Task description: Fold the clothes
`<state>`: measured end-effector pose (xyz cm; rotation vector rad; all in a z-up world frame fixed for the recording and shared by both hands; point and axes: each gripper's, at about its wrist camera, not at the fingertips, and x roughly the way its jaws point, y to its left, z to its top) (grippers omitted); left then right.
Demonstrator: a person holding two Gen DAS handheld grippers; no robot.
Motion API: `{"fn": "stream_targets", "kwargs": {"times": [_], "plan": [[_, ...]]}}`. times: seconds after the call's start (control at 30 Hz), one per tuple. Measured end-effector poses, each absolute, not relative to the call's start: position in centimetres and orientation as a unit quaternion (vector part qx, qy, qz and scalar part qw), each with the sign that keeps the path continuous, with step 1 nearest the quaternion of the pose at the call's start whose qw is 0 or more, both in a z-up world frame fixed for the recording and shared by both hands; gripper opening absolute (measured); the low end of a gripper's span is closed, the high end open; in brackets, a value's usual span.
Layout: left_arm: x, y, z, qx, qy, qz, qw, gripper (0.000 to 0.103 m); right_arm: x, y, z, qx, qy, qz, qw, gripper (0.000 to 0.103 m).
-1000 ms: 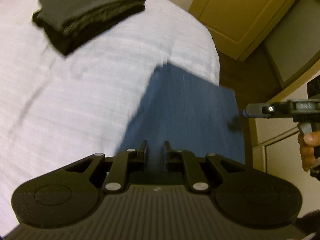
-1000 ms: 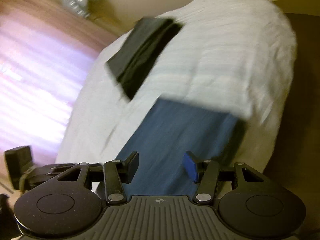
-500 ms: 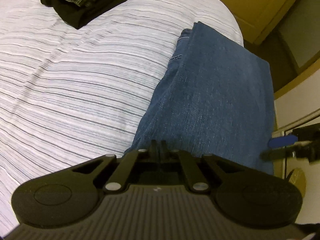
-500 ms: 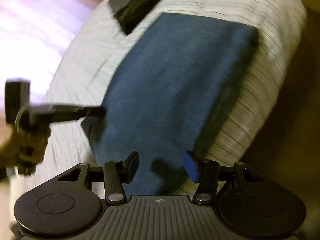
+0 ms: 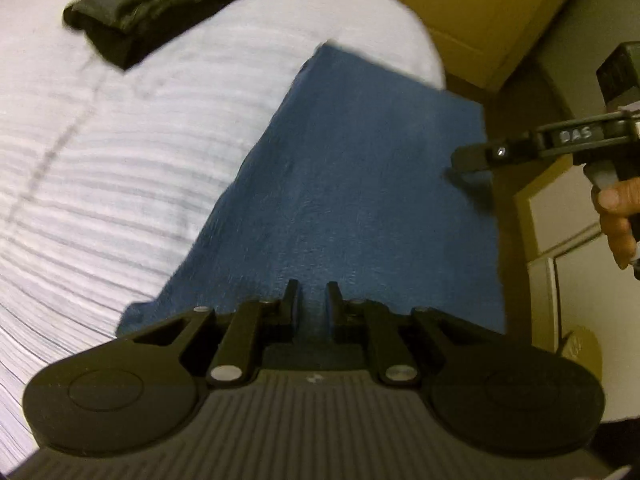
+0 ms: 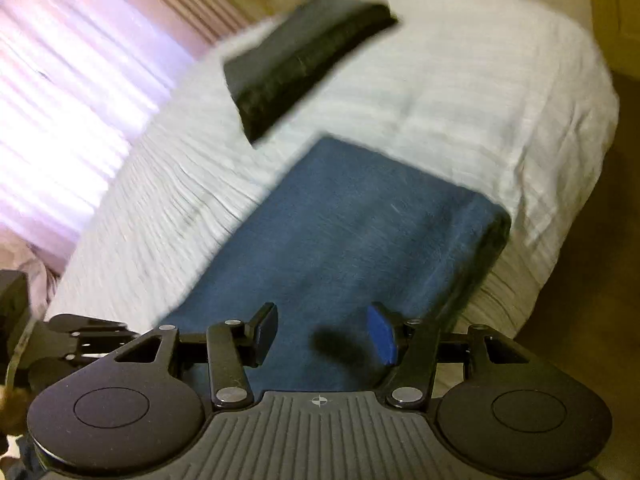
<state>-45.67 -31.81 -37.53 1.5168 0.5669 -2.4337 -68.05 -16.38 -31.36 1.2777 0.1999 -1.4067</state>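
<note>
Folded blue jeans (image 5: 360, 184) lie flat on the striped white bed (image 5: 120, 160), near its right edge; they also show in the right wrist view (image 6: 352, 248). My left gripper (image 5: 313, 296) hovers above the near end of the jeans, jaws a narrow gap apart and empty. My right gripper (image 6: 322, 332) is open and empty above the jeans' near end; it also shows from the side in the left wrist view (image 5: 472, 160), over the jeans' right edge.
A stack of folded dark clothes (image 5: 168, 4) lies at the far side of the bed, also in the right wrist view (image 6: 304, 60). Wooden cabinet doors (image 5: 472, 12) stand past the bed's right side. A bright curtained window (image 6: 60, 100) is on the left.
My left gripper has opened slightly from shut and risen off the jeans. My right gripper has pulled back and up from the jeans. Both views are blurred by motion.
</note>
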Motion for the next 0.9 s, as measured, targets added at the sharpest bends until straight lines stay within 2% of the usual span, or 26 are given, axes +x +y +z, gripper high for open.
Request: {"fn": "stream_targets", "kwargs": {"times": [0.13,0.3,0.53,0.7,0.77,0.8,0.83,0.9], "plan": [[-46.5,-33.0,-38.3,0.525,0.217,-0.814,0.124,0.008,-70.1,-18.5,-34.2,0.568,0.100,-0.576,0.580,0.053],[-45.3,-33.2,-36.3,0.513,0.232,-0.808,0.172,0.008,-69.7,-19.3,-33.3,0.585,0.125,-0.565,0.568,0.054],[-40.0,-32.8,-35.0,0.486,0.313,-0.774,0.258,0.011,-68.9,-18.8,-31.4,0.598,0.132,-0.569,0.548,0.054],[-37.2,-31.4,-33.6,0.462,0.339,-0.770,0.282,0.015,-67.5,-17.1,-30.0,0.597,0.129,-0.567,0.553,0.055],[-36.1,-30.8,-32.6,0.446,0.347,-0.775,0.284,0.018,-67.1,-16.4,-29.3,0.596,0.120,-0.570,0.552,0.060],[-35.7,-30.6,-32.2,0.441,0.346,-0.779,0.281,0.019,-66.8,-16.0,-28.9,0.591,0.116,-0.577,0.551,0.073],[-35.2,-30.4,-31.8,0.436,0.345,-0.783,0.279,0.019,-66.5,-15.5,-28.4,0.586,0.111,-0.584,0.551,0.082],[-34.2,-30.0,-31.0,0.429,0.339,-0.788,0.281,0.020,-66.0,-14.4,-27.3,0.580,0.098,-0.596,0.547,0.082]]}}
